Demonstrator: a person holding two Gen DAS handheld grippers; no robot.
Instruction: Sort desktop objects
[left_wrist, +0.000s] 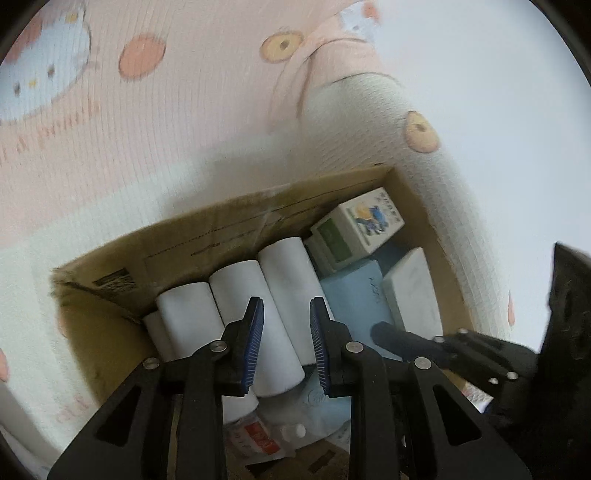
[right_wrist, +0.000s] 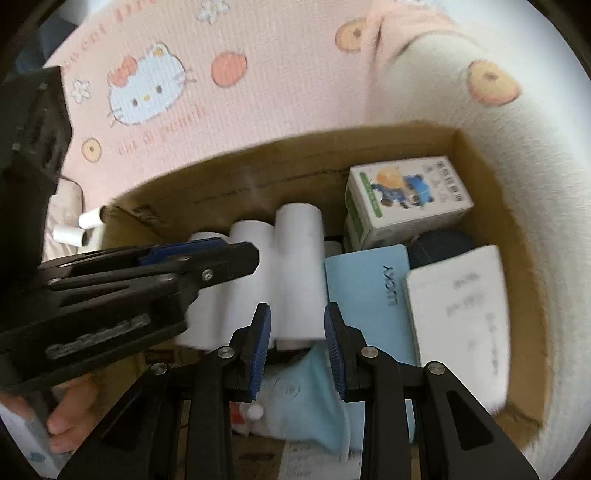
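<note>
in the left wrist view, the left hand-held gripper (left_wrist: 286, 343) hung over an open cardboard box (left_wrist: 229, 229) that sat on a pink cartoon-print mat (left_wrist: 147, 129). its blue pads stood narrowly apart with nothing pinched between them; the white rolls (left_wrist: 236, 295) lay side by side below, along the box's far wall. to the right of the rolls lay a pale blue box (left_wrist: 354, 295), a white flat box (left_wrist: 413, 291) and, in the far corner, a printed carton (left_wrist: 358, 229). the right hand-held gripper (left_wrist: 384, 332) reached in from the right, just over the blue box. small packets lay loose at the near end of the box, under the gripper's frame.

in the right wrist view, the right hand-held gripper (right_wrist: 297, 343) also stood narrow and empty, above the near end of the tallest roll (right_wrist: 299, 273), with a light blue cloth-like item (right_wrist: 314, 391) below it. the left hand-held gripper (right_wrist: 221, 254) crossed in from the left, close over the rolls. two more small rolls (right_wrist: 79, 227) lay outside the box on the mat.

judging by this, the step was fetching the next item. to do it well, one gripper should probably clear away first, since the two crowded the same spot. the rolls touched each other, so a grip across one risked dragging its neighbour; coming at an end roll looked safer.
</note>
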